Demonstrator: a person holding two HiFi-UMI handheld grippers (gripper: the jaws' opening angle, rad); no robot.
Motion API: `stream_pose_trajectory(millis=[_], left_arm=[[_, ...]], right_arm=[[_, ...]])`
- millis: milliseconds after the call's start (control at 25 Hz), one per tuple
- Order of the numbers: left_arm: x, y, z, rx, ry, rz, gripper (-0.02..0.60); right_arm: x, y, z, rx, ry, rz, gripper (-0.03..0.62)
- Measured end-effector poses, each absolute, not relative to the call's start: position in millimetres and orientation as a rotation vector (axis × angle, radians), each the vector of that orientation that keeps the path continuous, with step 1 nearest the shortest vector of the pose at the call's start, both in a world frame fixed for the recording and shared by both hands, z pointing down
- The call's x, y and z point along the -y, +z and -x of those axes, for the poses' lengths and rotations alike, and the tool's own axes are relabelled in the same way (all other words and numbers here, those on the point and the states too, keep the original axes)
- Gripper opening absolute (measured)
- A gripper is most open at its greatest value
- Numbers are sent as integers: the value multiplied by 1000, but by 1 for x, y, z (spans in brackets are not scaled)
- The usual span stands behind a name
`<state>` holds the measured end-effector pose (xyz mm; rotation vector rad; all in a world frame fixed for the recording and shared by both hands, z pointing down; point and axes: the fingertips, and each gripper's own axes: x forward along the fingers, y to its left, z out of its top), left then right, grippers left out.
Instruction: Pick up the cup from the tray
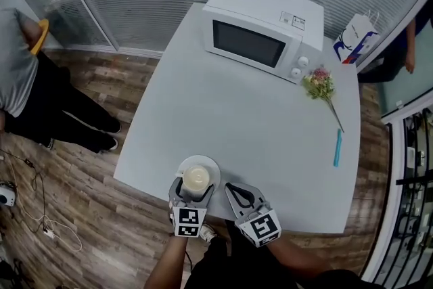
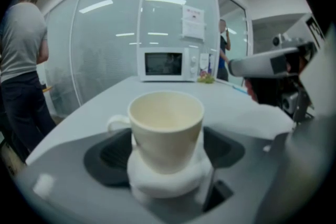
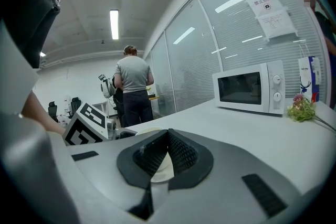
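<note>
1. The cup [image 1: 196, 179] sits on its tray [image 1: 212, 165] at the worktop's [image 1: 257, 118] near-left edge.
2. The left gripper's [image 1: 194, 194] jaws stand wide around it, placed to close.
3. The right gripper [image 1: 233, 189] rests alongside, jaws together, empty.

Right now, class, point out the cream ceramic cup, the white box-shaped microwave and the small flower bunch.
cream ceramic cup [image 2: 167, 136], left gripper view, front wall.
white box-shaped microwave [image 1: 245, 42], head view, door window.
small flower bunch [image 1: 318, 81], head view, blossom cluster.

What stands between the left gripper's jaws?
The cream cup on its white tray, inside the open left gripper; seen in the left gripper view.
</note>
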<state>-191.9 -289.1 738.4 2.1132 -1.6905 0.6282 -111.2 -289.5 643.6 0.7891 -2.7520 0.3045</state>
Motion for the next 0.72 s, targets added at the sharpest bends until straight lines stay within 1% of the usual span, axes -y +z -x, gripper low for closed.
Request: stream_pose_trajectory(millis=[160, 360, 720], left_arm=[[296, 741, 195, 1724, 651, -2101, 411], [298, 739, 192, 1724, 610, -2102, 403], [296, 715, 187, 1782, 548, -2130, 402]], right_arm=[[293, 645, 108, 2741, 309, -788, 5], [296, 644, 101, 2738, 302, -795, 5], [297, 635, 88, 2748, 271, -845, 5]])
